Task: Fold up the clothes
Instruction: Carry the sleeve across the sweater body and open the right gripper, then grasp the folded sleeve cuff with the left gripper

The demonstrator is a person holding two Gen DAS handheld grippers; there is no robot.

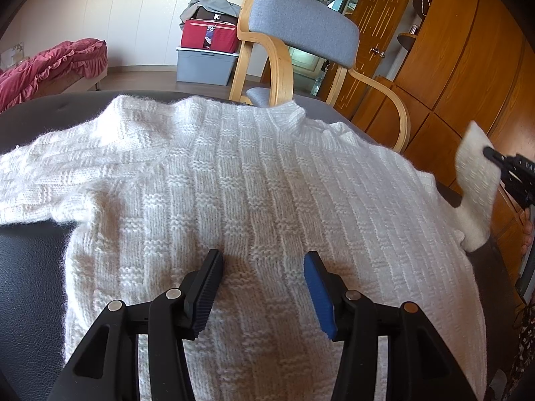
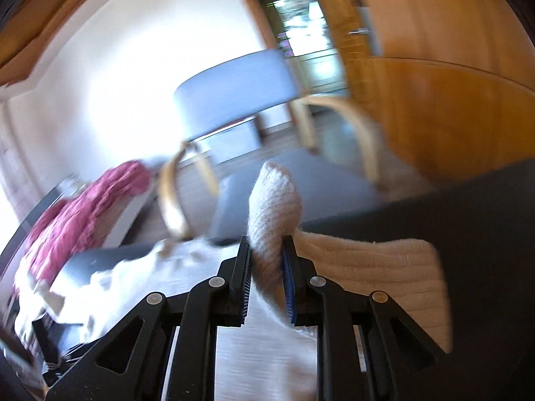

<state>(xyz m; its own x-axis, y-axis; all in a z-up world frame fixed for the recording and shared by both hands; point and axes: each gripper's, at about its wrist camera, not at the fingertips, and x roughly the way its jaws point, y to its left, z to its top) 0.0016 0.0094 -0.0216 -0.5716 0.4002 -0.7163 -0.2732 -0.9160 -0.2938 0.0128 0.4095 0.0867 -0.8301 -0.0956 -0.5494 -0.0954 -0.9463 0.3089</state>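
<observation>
My left gripper [image 1: 264, 267] hovers released over the white sweater [image 1: 234, 183]; my right gripper [image 2: 266, 260] grasps its sleeve [image 2: 274, 200].

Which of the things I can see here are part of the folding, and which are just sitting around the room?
Part of the job:
- white knitted sweater, spread on the dark table
- its sleeve, pinched in the right gripper
- left gripper, jaws open above the sweater

Just lying about:
- grey chair
- red box on a grey bin
- pink bedding
- wooden cabinets

White wall [image 1: 133, 16], grey chair [image 1: 301, 23], wooden cabinets [image 1: 461, 67]
</observation>
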